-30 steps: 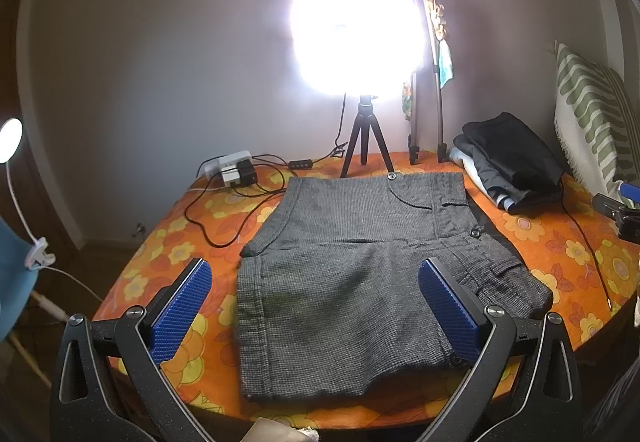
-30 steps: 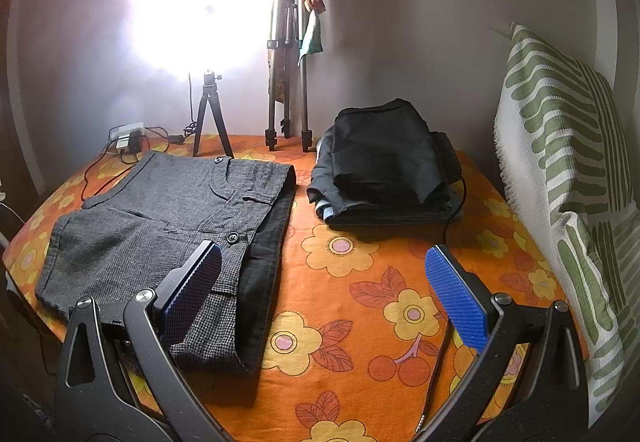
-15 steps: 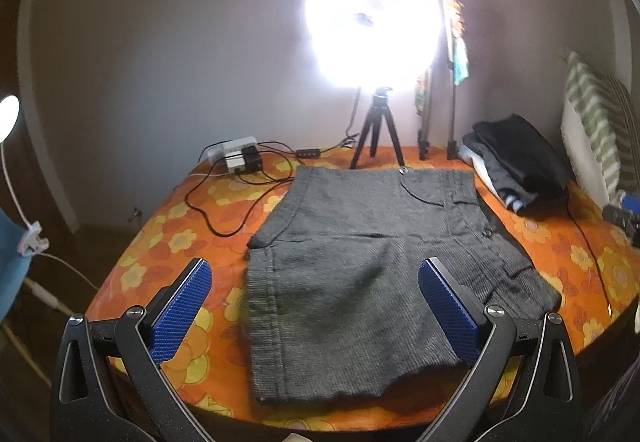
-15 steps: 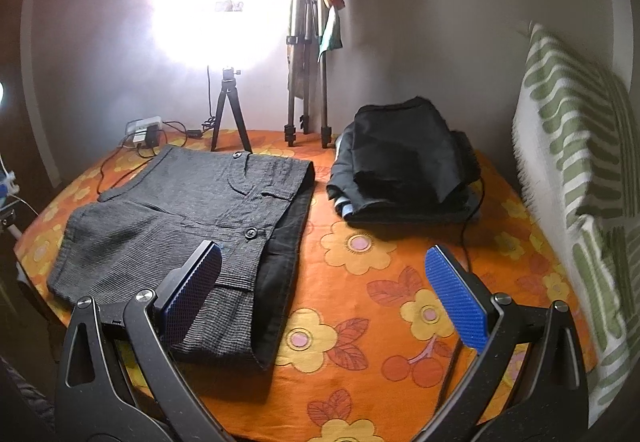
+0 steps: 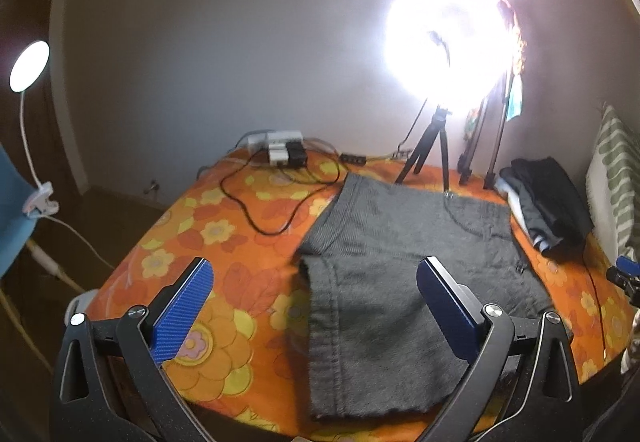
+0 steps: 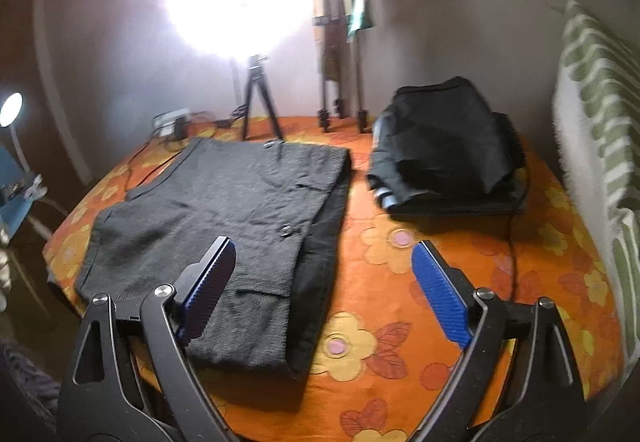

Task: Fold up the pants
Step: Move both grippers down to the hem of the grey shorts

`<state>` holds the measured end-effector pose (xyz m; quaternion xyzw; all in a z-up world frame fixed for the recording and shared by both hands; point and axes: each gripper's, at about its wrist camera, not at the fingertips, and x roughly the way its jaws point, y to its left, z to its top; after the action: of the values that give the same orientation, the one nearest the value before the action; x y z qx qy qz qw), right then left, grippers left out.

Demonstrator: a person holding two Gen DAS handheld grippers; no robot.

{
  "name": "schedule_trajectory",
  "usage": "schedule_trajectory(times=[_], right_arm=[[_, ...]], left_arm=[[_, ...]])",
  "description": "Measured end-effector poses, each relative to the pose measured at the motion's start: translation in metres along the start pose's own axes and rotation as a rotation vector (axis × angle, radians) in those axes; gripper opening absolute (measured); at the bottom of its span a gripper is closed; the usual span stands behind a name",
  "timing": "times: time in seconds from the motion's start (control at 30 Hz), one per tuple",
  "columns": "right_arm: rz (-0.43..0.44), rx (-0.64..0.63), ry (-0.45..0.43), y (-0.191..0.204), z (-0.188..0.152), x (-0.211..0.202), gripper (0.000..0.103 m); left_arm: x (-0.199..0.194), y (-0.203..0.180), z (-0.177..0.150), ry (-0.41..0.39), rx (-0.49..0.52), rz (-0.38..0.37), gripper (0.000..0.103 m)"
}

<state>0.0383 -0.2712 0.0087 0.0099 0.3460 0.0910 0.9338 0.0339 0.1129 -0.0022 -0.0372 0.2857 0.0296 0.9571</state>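
Grey tweed pants [image 5: 392, 266] lie flat and folded lengthwise on the orange flowered tablecloth [image 5: 208, 234]. The same grey pants [image 6: 224, 210] show a dark inner layer along their right edge in the right wrist view. My left gripper [image 5: 316, 306] hovers open above the near left hem, nothing between its blue pads. My right gripper [image 6: 324, 290] hangs over the pants' near right edge with its jaws closing; the cloth lies below them and the pads touch nothing.
A stack of folded dark clothes [image 6: 444, 150] sits at the back right. A bright ring lamp on a small tripod [image 6: 256, 90], a taller tripod [image 6: 340, 42], a power strip with cables [image 5: 280, 154] and a green-striped cushion [image 6: 600, 114] border the table.
The left gripper has slid left, so the pants now sit right of centre in its view. The right view has swung slightly left and its jaws have narrowed a little.
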Motion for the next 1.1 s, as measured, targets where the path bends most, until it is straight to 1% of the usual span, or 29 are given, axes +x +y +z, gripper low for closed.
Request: schedule_trajectory(times=[0.07,0.13,0.23,0.3,0.37,0.4,0.47,0.5,0.53,0.63,0.7,0.77,0.8,0.87,0.93,1.0,1.1], right_arm=[[0.034,-0.070,0.020,0.015,-0.006,0.004,0.085],[0.074,-0.133,0.048,0.028,-0.014,0.008,0.082],[0.135,-0.225,0.073,0.049,-0.027,0.009,0.081],[0.162,-0.301,0.081,0.065,-0.037,0.008,0.081],[0.191,-0.359,0.099,0.078,-0.047,0.009,0.078],[0.202,-0.380,0.108,0.083,-0.052,0.010,0.077],[0.215,-0.429,0.145,0.093,-0.062,0.015,0.072],[0.217,-0.450,0.160,0.097,-0.067,0.018,0.070],[0.219,-0.473,0.180,0.101,-0.072,0.021,0.066],[0.222,-0.501,0.217,0.105,-0.081,0.030,0.065],[0.220,-0.512,0.230,0.106,-0.084,0.033,0.065],[0.218,-0.527,0.239,0.107,-0.087,0.036,0.065],[0.217,-0.534,0.244,0.108,-0.088,0.037,0.064],[0.218,-0.547,0.251,0.109,-0.090,0.039,0.064],[0.218,-0.558,0.255,0.111,-0.093,0.040,0.064],[0.215,-0.567,0.261,0.112,-0.095,0.041,0.064],[0.212,-0.576,0.267,0.114,-0.096,0.043,0.064]], left_arm=[[0.004,0.003,-0.010,0.032,0.010,-0.002,0.094],[0.009,0.004,-0.020,0.070,0.015,-0.013,0.092],[0.016,0.006,-0.038,0.128,0.027,-0.032,0.090],[0.019,0.005,-0.051,0.163,0.047,-0.051,0.086],[0.024,0.000,-0.065,0.196,0.091,-0.066,0.083],[0.025,-0.004,-0.073,0.212,0.127,-0.077,0.082],[0.028,-0.013,-0.088,0.245,0.214,-0.102,0.074],[0.027,-0.018,-0.095,0.258,0.258,-0.115,0.073],[0.026,-0.020,-0.099,0.261,0.289,-0.124,0.071],[0.020,-0.028,-0.109,0.241,0.390,-0.148,0.068],[0.022,-0.030,-0.110,0.237,0.423,-0.152,0.065],[0.026,-0.032,-0.114,0.253,0.448,-0.158,0.057],[0.028,-0.031,-0.115,0.263,0.460,-0.163,0.055],[0.032,-0.033,-0.119,0.275,0.503,-0.156,0.049],[0.035,-0.035,-0.123,0.277,0.553,-0.134,0.046],[0.038,-0.034,-0.124,0.283,0.570,-0.129,0.044],[0.043,-0.030,-0.123,0.292,0.566,-0.131,0.044]])
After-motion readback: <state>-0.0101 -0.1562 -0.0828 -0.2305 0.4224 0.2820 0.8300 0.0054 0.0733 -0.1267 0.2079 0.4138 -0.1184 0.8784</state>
